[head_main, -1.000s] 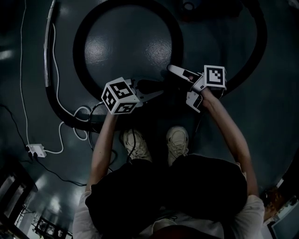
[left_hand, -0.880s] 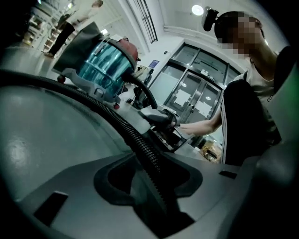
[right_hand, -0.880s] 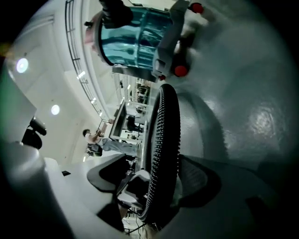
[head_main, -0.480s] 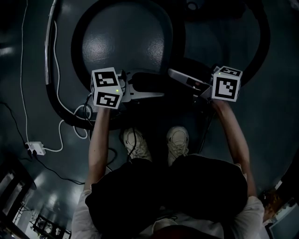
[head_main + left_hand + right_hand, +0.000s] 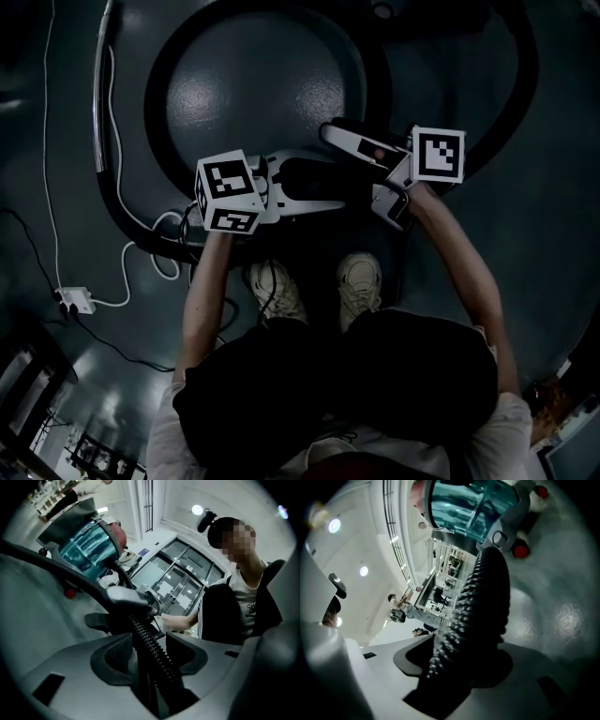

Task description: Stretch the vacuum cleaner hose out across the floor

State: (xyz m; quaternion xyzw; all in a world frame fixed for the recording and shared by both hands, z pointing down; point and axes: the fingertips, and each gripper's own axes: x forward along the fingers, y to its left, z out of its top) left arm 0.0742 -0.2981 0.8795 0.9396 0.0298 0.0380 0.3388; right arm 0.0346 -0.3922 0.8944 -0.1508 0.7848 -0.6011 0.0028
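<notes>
The hose (image 5: 314, 176) runs from the clamped left gripper (image 5: 149, 641) to the right gripper (image 5: 459, 663) at its 3 o'clock, whose jaws have just been closing onto it — only the gripper views show the teal canister (image 5: 91, 543).

The hose (image 5: 157, 98) runs off the top edge, seemingly.

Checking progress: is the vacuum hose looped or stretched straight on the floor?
Looped: the hose curves in a wide ring on the floor, nowhere near straight.
</notes>
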